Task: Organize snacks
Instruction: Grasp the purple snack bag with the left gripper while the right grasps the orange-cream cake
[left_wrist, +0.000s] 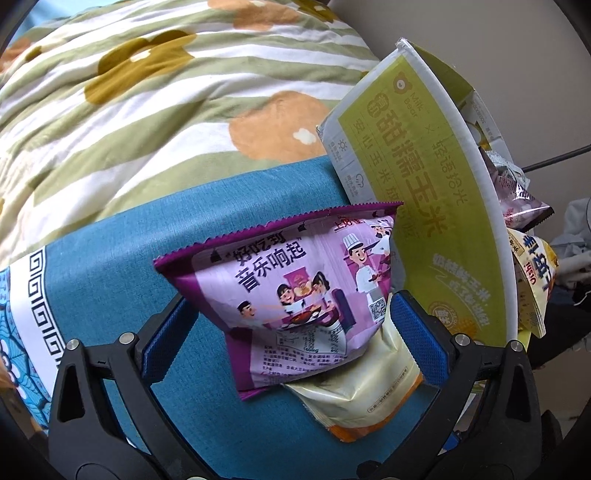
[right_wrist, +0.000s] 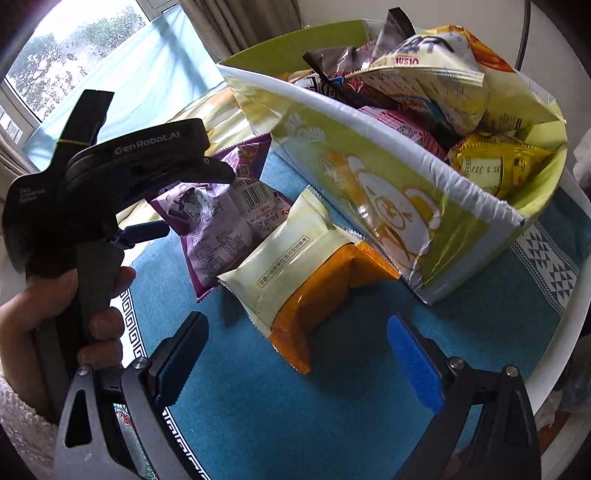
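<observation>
Left gripper (left_wrist: 291, 332) spread wide around purple packet (left_wrist: 295, 291), not clamping. Right gripper (right_wrist: 295, 365) open, empty, near cream-orange packet (right_wrist: 295, 280). Both packets on blue cloth (right_wrist: 258, 413) beside box (right_wrist: 388, 184) of snacks.

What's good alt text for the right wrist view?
Open right gripper hovers over a cream-and-orange snack packet on a teal tablecloth, beside a green box full of snacks. The left gripper, hand-held, reaches toward a purple packet.

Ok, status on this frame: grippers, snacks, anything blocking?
Left gripper open around purple packet, not clamped. Right gripper open, nearing cream-orange packet. Both packets outside green box, cream-orange one touching it. Box nearly full; path clear.
</observation>
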